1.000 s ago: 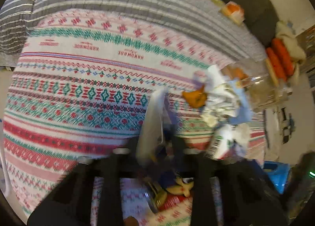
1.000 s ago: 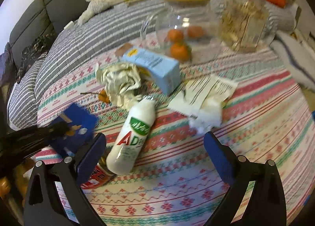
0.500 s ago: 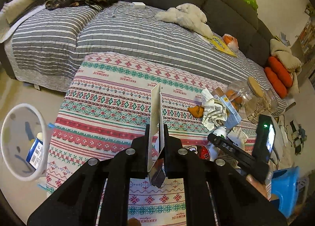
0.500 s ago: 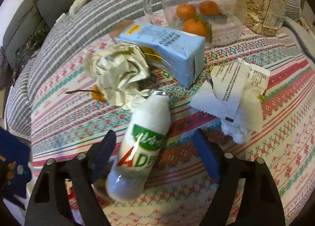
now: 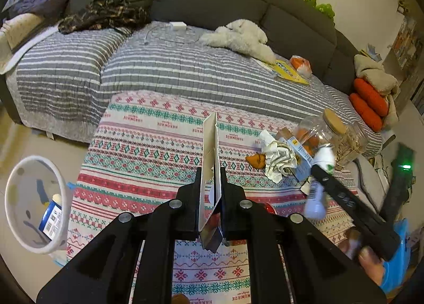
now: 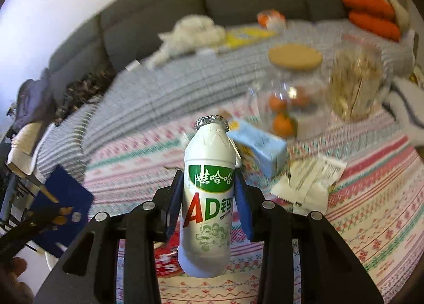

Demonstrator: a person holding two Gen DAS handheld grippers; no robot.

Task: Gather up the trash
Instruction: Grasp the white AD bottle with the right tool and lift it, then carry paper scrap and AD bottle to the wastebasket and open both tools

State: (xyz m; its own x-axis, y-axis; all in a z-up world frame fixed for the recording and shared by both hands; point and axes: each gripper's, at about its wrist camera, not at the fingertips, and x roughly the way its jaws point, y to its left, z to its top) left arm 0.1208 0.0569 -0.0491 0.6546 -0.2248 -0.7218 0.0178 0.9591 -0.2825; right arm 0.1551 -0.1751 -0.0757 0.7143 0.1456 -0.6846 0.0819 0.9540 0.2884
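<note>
My left gripper (image 5: 210,182) is shut on a flat blue packet (image 5: 210,145), seen edge-on above the patterned cloth (image 5: 148,150). The same packet (image 6: 61,198) shows at the left of the right wrist view. My right gripper (image 6: 209,198) has its blue pads (image 6: 242,206) against a white AD drink bottle (image 6: 209,171). Its jaws are closing on the bottle, which stands upright, lifted off the cloth. On the cloth lie crumpled paper (image 5: 279,157), an orange peel (image 5: 255,161), a light blue carton (image 6: 258,145), a white wrapper (image 6: 307,182) and a red can (image 6: 167,259).
A white bin (image 5: 34,203) with a blue carton inside stands on the floor at the left. Two glass jars (image 6: 288,86) (image 6: 355,81) stand at the cloth's far right. Behind is a grey sofa with a striped cover (image 5: 185,65) and a white plush toy (image 5: 238,36).
The right gripper came down around the lying bottle, closed on it and lifted it upright. The left gripper rose and pulled back with the packet, bringing the bin into view.
</note>
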